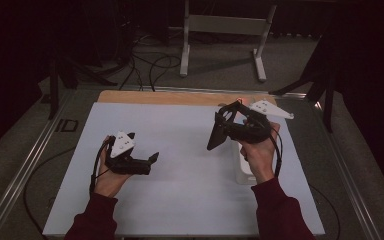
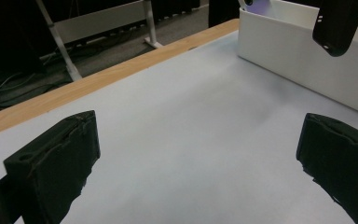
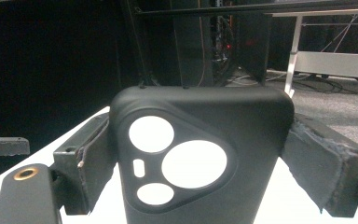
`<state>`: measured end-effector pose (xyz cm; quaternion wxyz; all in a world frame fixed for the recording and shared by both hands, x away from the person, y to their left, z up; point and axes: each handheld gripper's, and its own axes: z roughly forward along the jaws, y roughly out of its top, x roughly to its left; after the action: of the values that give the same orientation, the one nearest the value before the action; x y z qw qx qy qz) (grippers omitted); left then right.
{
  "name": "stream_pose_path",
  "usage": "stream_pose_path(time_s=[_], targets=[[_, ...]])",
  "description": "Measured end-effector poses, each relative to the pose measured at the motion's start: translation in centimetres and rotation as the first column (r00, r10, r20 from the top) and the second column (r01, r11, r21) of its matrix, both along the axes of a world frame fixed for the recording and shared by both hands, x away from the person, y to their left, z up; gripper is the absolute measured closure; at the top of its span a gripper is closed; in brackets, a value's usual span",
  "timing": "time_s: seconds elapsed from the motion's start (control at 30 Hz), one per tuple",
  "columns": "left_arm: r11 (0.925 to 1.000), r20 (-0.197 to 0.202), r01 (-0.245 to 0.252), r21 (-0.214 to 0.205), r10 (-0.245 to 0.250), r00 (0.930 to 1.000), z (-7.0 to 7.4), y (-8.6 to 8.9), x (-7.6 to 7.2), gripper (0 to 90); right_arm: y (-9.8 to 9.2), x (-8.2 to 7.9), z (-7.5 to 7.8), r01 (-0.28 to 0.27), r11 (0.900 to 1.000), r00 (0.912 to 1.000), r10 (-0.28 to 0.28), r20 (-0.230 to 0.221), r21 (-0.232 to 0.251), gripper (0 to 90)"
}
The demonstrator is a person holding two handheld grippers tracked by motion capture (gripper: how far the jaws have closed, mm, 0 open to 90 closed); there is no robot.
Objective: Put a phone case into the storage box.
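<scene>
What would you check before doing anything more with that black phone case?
1. Right gripper fingers clamp the phone case on both edges: ok.
2. Case lifted off the white mat: ok.
3. Left gripper open and holding nothing: ok.
4. White bin beneath the right hand, close to the case: ok.
5. Bin contents: cannot tell.

Support: table (image 1: 180,97) with a wooden top, exposed as a strip along the far edge. A pale blue-grey mat (image 1: 180,150) lies flat on it and covers the rest of the surface. A white rectangular bin (image 2: 307,60) stands directly on the mat, near the mat's right edge, short of the wooden strip.
</scene>
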<state>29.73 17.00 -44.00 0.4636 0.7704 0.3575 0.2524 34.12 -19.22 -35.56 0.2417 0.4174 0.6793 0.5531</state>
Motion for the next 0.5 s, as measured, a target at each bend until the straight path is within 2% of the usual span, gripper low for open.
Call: stream_pose_path(time_s=[0.17,0.5], targets=[[0.9999,-0.011,-0.016,-0.002,0.016,0.9998,-0.5,0.8,-0.2,0.0,-0.1,0.2,0.1,0.003,1.0000,1.0000,-0.003,0.000,-0.005,14.1],[0.9993,-0.004,-0.032,-0.018,0.032,0.9995,-1.6,2.5,-1.1,0.0,-0.4,0.5,0.4,0.014,0.9999,0.9999,-0.013,0.008,-0.010,14.1]])
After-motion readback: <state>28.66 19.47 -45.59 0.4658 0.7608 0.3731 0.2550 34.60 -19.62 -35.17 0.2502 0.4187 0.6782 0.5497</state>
